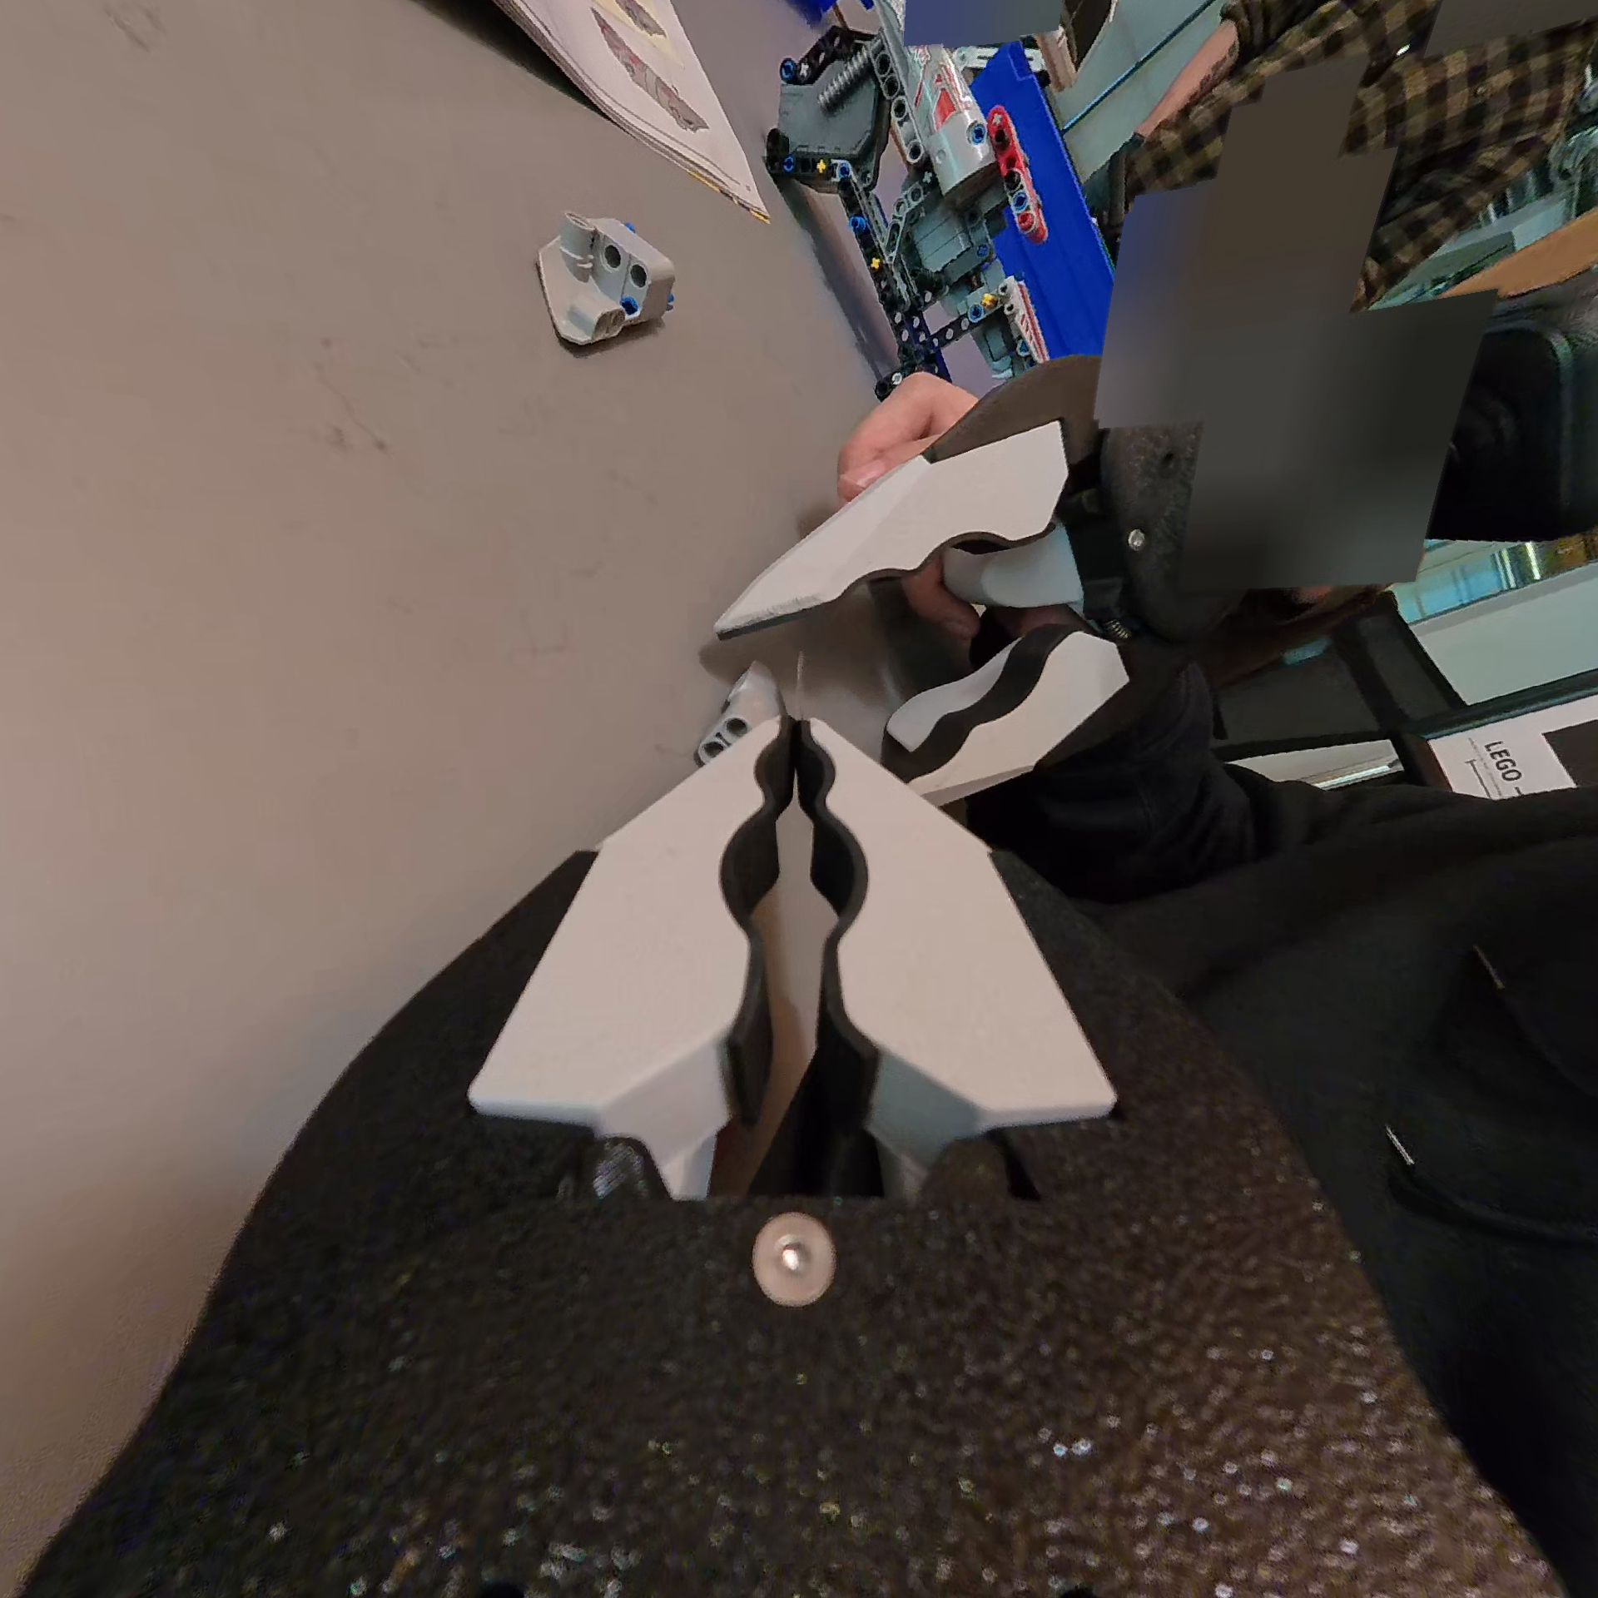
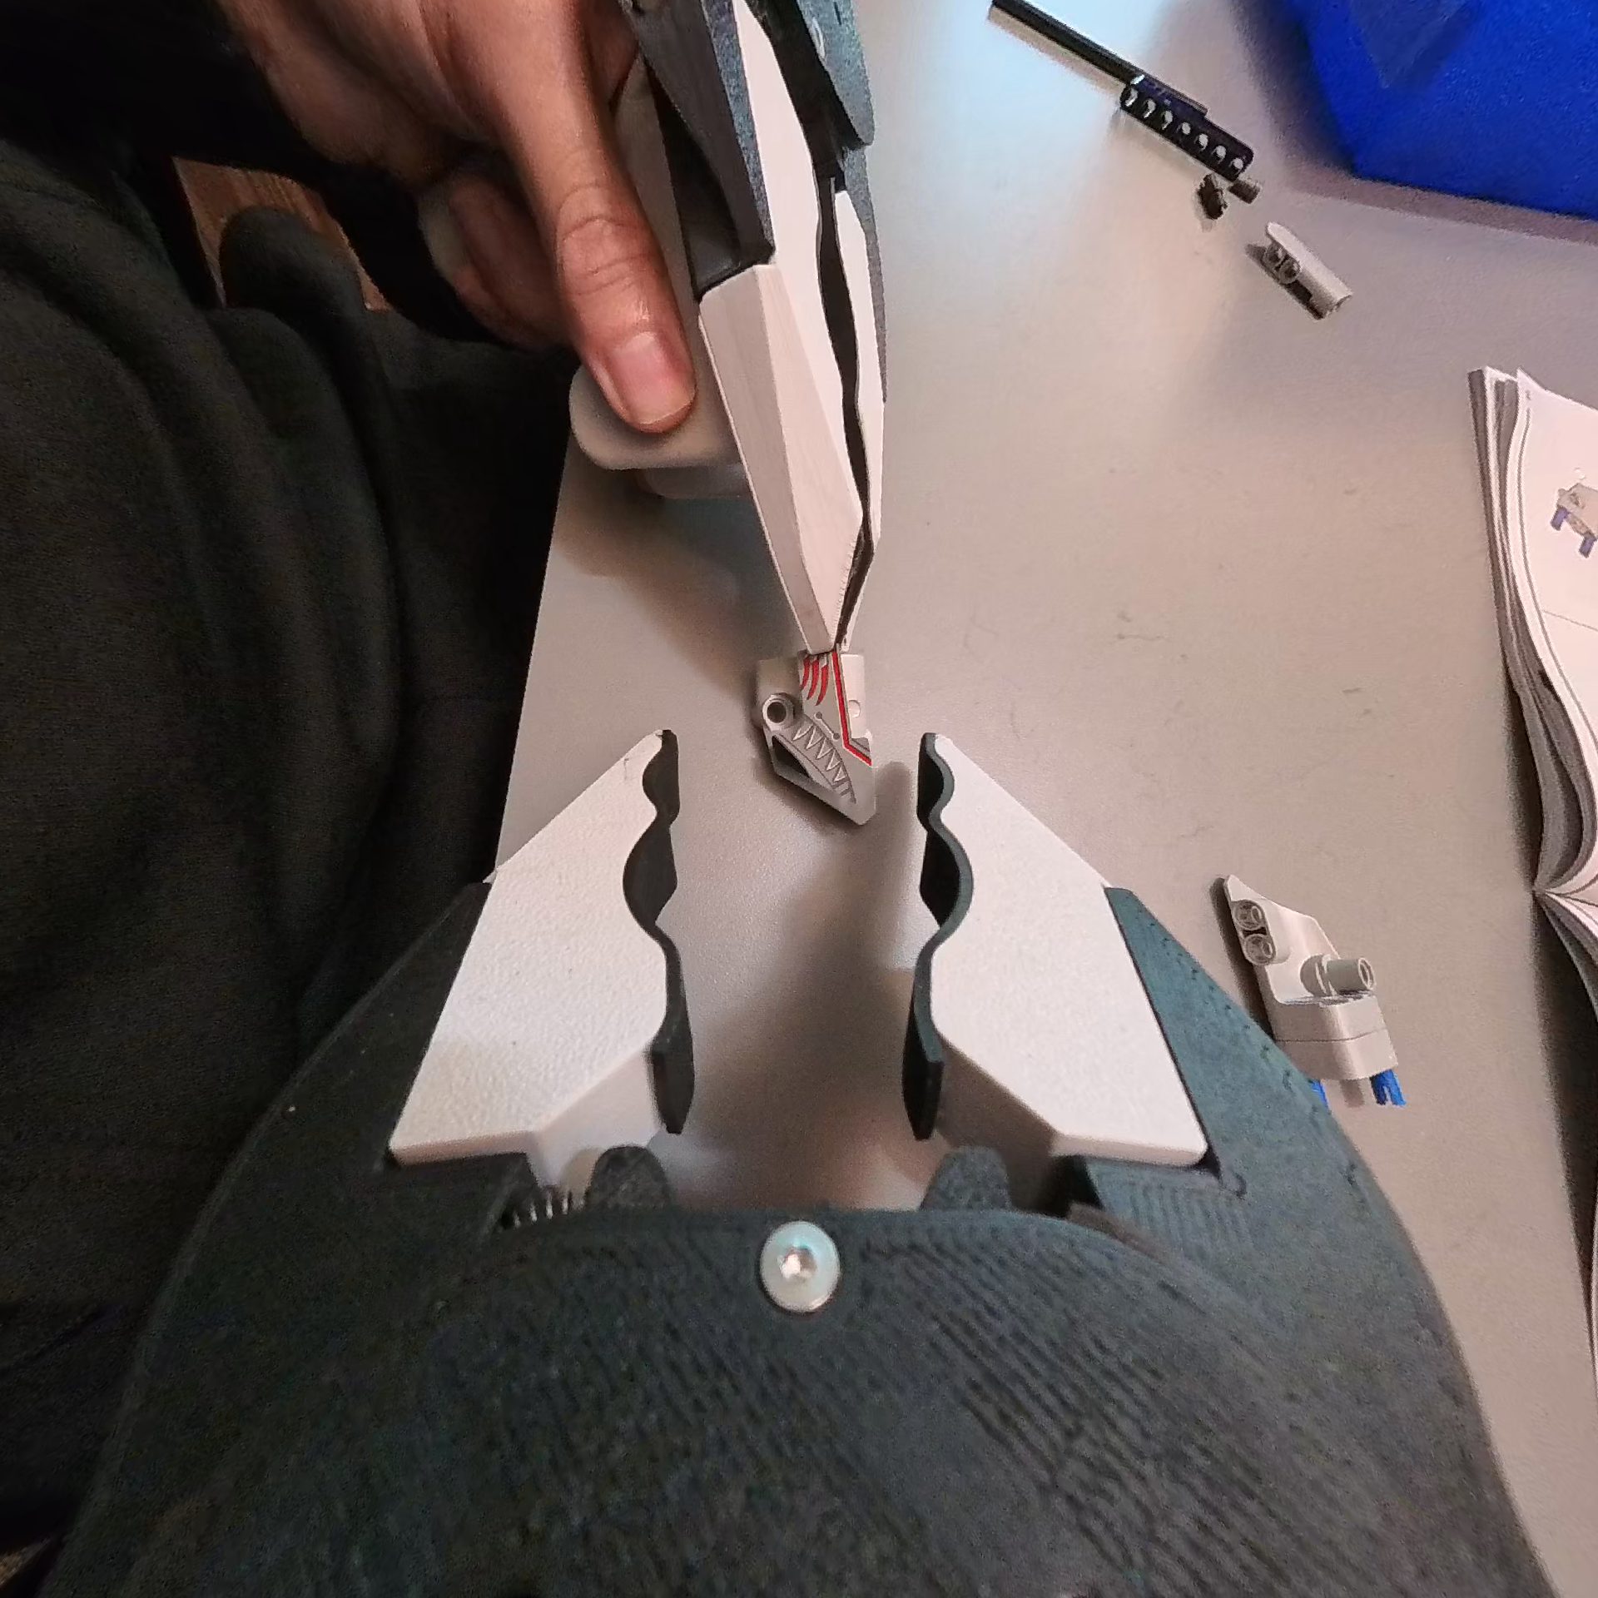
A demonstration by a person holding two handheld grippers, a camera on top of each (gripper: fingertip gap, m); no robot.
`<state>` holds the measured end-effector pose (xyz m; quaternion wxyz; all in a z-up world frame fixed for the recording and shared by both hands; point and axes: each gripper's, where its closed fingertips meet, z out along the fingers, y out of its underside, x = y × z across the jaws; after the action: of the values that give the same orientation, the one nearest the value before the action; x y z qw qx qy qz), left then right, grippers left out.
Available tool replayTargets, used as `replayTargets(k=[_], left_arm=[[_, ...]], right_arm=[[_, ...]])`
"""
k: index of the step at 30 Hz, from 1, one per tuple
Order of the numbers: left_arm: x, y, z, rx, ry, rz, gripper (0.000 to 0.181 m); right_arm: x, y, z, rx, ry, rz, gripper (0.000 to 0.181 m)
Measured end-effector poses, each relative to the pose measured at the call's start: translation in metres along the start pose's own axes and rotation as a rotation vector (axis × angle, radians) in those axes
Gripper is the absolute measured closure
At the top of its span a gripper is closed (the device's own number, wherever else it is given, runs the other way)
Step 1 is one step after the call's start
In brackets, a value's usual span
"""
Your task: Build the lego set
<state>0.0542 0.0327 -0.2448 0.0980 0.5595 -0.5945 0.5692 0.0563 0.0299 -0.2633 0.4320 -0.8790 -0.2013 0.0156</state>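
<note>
My left gripper (image 1: 794, 725) is shut on the top edge of a small grey Lego panel (image 2: 821, 752) printed with red stripes and teeth. Only a corner of the panel (image 1: 731, 731) shows in the left wrist view. In the right wrist view the left gripper (image 2: 834, 644) comes down from above, holding the panel low over the grey table (image 2: 1124, 519). My right gripper (image 2: 795, 748) is open and empty, its fingertips on either side of the panel's lower end without touching it. It also shows open in the left wrist view (image 1: 808, 683).
A grey sub-assembly with blue pins (image 2: 1306, 994) (image 1: 605, 277) lies on the table. An instruction booklet (image 2: 1548, 605) (image 1: 640, 95), a black beam (image 2: 1193, 130), a small grey piece (image 2: 1301, 268), a blue bin (image 2: 1470, 95) and the part-built model (image 1: 917, 190) lie farther off. The table edge and a person's dark clothing are close by. Left and right tips are no more than a few centimetres apart. Left tips and right tips are each some 25 cm from the small grey piece (image 2: 1301, 268).
</note>
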Motion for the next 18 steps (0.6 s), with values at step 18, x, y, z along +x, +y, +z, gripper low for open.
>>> replayTargets(k=[18], left_arm=[[-0.0005, 0.0004, 0.0009, -0.002, -0.019, 0.024, 0.181]], right_arm=[[0.0040, 0.0001, 0.0000, 0.000, 0.022, 0.009, 0.120]])
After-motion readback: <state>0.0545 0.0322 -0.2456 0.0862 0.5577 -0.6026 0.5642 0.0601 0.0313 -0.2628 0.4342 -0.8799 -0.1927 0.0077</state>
